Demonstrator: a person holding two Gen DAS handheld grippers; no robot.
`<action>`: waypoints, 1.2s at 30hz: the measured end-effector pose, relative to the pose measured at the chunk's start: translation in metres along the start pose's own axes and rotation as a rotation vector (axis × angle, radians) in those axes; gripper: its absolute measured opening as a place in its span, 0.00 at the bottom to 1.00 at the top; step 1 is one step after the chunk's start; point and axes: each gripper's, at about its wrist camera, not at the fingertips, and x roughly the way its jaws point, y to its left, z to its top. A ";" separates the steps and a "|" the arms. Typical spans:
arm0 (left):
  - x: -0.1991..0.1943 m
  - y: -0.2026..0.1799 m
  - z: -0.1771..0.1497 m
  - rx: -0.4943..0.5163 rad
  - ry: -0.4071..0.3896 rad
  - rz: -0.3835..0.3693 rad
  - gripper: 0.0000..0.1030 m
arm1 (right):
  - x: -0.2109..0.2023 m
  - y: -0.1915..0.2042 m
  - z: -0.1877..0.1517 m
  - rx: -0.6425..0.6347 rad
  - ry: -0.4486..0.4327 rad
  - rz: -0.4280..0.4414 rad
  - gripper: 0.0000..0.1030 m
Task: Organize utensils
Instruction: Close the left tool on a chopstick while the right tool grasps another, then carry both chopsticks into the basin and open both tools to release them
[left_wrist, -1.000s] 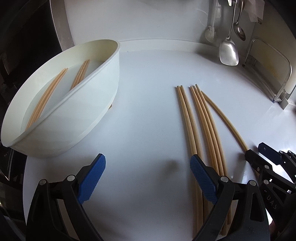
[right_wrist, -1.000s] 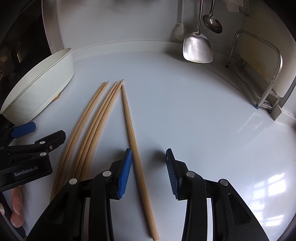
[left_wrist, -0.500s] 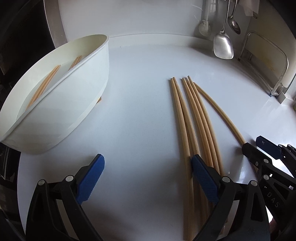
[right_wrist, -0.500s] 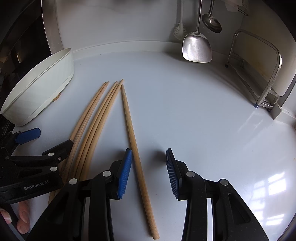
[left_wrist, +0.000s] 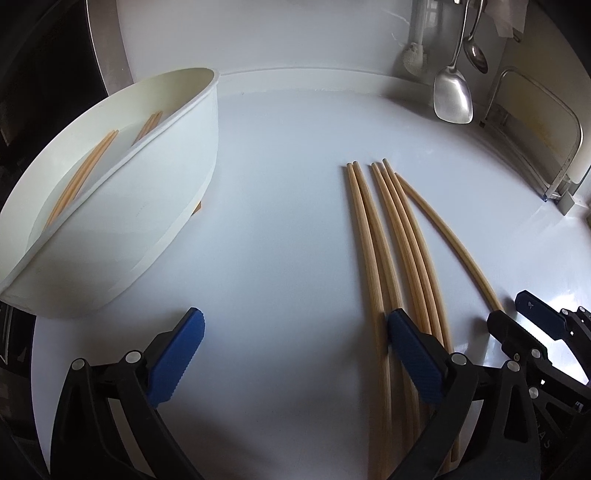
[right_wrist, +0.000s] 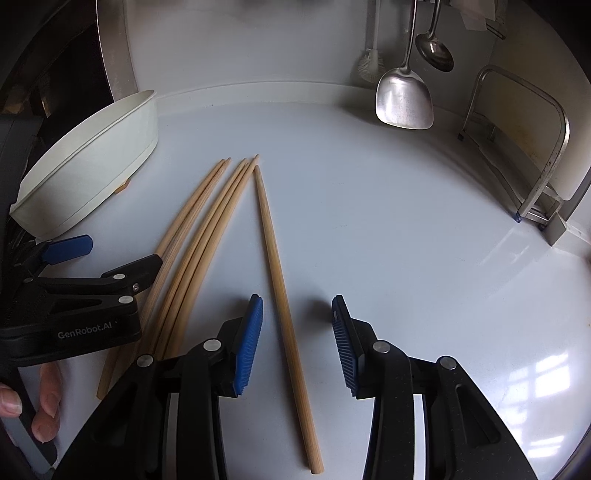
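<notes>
Several long wooden chopsticks (left_wrist: 391, 236) lie side by side on the white counter; they also show in the right wrist view (right_wrist: 207, 229). One chopstick (right_wrist: 280, 295) lies apart to the right, between the open jaws of my right gripper (right_wrist: 297, 343). My left gripper (left_wrist: 295, 350) is open and empty, its right finger (left_wrist: 413, 354) over the left chopsticks of the bunch. A white divided tray (left_wrist: 177, 206) at the left holds chopsticks (left_wrist: 85, 173) in both compartments. The tray also shows in the right wrist view (right_wrist: 92, 170).
A steel spatula (right_wrist: 404, 96), a ladle (right_wrist: 434, 51) and a brush (right_wrist: 371, 66) hang on the back wall. A metal rack (right_wrist: 535, 147) stands at the right. The counter's raised rim (left_wrist: 314, 72) runs along the back.
My left gripper has drawn back and shifted right toward the chopstick bunch, its right finger now over the leftmost sticks. My right gripper and the single chopstick have stayed put.
</notes>
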 end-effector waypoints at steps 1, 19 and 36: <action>0.000 -0.001 0.000 0.002 -0.001 -0.001 0.92 | -0.001 0.001 -0.001 -0.005 -0.001 0.002 0.36; -0.017 -0.024 -0.008 0.090 -0.006 -0.055 0.07 | -0.003 -0.001 -0.002 0.007 0.008 0.045 0.06; -0.099 0.013 0.044 0.077 0.009 -0.170 0.07 | -0.065 0.005 0.055 0.143 -0.021 0.132 0.06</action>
